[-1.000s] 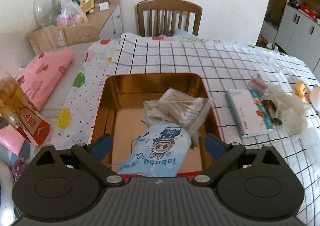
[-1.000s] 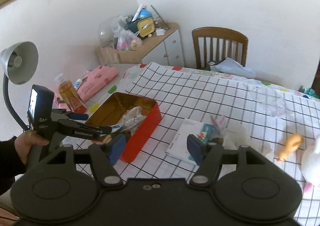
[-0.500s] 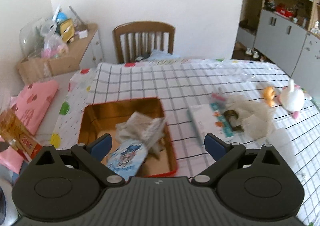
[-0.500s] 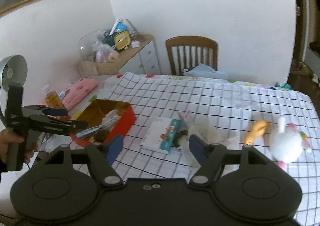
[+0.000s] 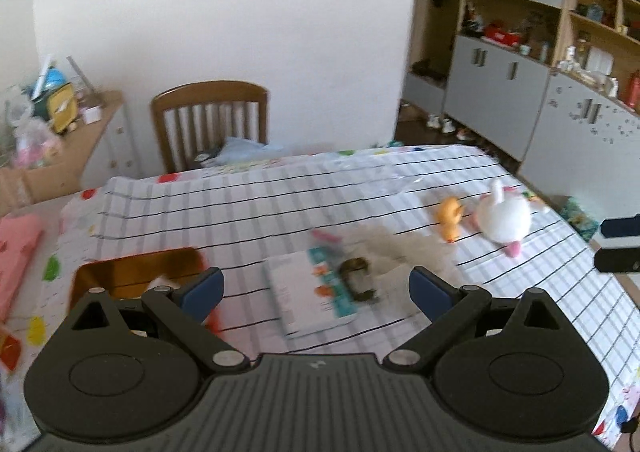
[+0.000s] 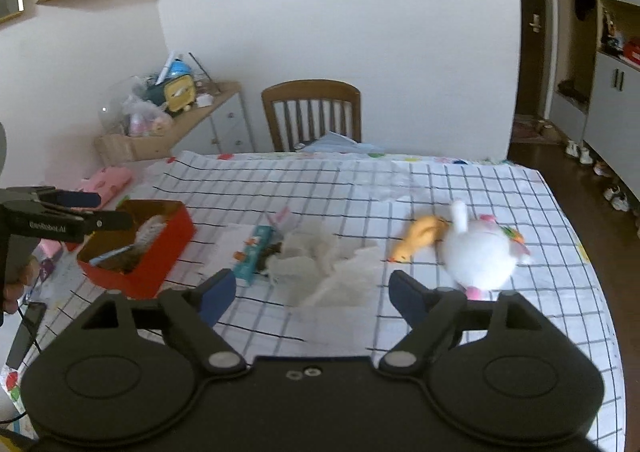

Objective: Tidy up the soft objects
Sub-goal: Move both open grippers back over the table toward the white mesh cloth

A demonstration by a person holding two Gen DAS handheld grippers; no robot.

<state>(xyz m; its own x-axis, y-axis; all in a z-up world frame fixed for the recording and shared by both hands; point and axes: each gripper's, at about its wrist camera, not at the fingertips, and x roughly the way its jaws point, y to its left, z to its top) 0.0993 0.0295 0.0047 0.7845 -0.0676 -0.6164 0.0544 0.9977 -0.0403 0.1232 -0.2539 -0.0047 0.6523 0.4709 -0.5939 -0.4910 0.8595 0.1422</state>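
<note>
- Red tin sits at the lower left of the left wrist view, partly behind the left gripper, whose jaws stand wide apart and hold nothing.
- Ahead on the checked tablecloth lie a tissue pack, crumpled tissue, an orange duck toy and a white plush rabbit, all outside the tin.
- From the right wrist view, the right gripper hangs open and empty above the tissue heap; the rabbit touches the duck.
- I'd come down over one soft piece, pinch its bulk, not a loose edge, then carry it to the tin.
</note>
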